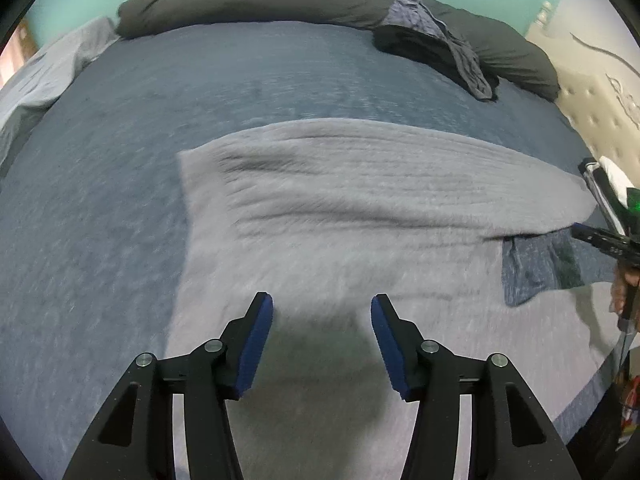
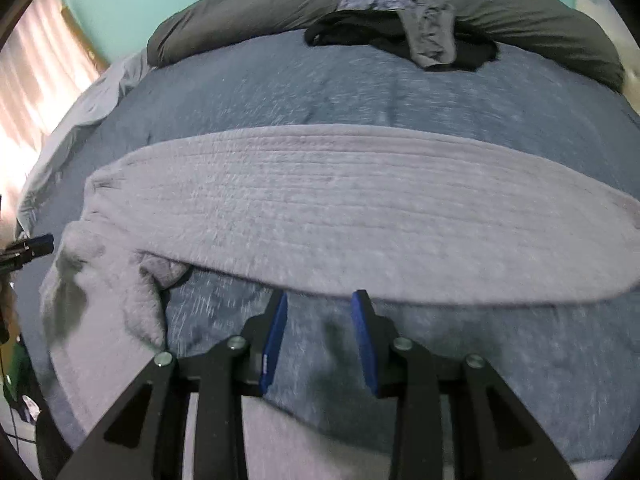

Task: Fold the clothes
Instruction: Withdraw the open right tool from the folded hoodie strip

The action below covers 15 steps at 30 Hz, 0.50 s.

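Grey knit garment [image 1: 360, 200] flat on blue bedspread [image 1: 100, 220], beneath released left claw [image 1: 322, 308]; right claw [image 2: 319, 304] released too

My left gripper [image 1: 322, 306], matt black plastic with rough blue foam pads and shiny metal pivot pins, hangs over a pale grey ribbed knit garment [image 1: 360, 208], soft and fuzzy. Beneath lies a heathered blue cloth bedcover [image 1: 120, 200], matt. At its far edge rests a smooth dark grey cloth bolster [image 1: 260, 0].
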Tool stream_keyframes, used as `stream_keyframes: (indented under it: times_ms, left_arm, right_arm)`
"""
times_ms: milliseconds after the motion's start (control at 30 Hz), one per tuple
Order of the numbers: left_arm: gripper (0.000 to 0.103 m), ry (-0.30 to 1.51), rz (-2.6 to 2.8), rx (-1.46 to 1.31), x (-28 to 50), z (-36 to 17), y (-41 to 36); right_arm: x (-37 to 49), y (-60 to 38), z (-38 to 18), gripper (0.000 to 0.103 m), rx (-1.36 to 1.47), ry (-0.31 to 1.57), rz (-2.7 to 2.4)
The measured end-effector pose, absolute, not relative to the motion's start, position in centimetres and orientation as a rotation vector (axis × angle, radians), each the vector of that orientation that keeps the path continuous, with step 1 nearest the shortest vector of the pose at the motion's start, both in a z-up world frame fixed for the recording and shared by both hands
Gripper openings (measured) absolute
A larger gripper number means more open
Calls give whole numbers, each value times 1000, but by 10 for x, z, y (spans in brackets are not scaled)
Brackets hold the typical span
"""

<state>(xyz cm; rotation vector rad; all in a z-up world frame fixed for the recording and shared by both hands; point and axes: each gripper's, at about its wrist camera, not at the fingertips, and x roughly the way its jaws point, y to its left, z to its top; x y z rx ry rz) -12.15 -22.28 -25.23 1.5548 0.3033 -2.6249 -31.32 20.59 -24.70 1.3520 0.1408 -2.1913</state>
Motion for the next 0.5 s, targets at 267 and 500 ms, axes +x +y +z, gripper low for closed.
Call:
stream_keyframes:
  times_ms: [267, 500]
  left_arm:
    - [56, 296, -2583, 1533, -58, -237, -233]
    - [56, 324, -2496, 1558, -15, -250, -248]
  right_arm:
    - [-270, 282, -216, 33, 1355, 193, -2267]
    - [-240, 345, -206, 33, 1375, 156, -2339]
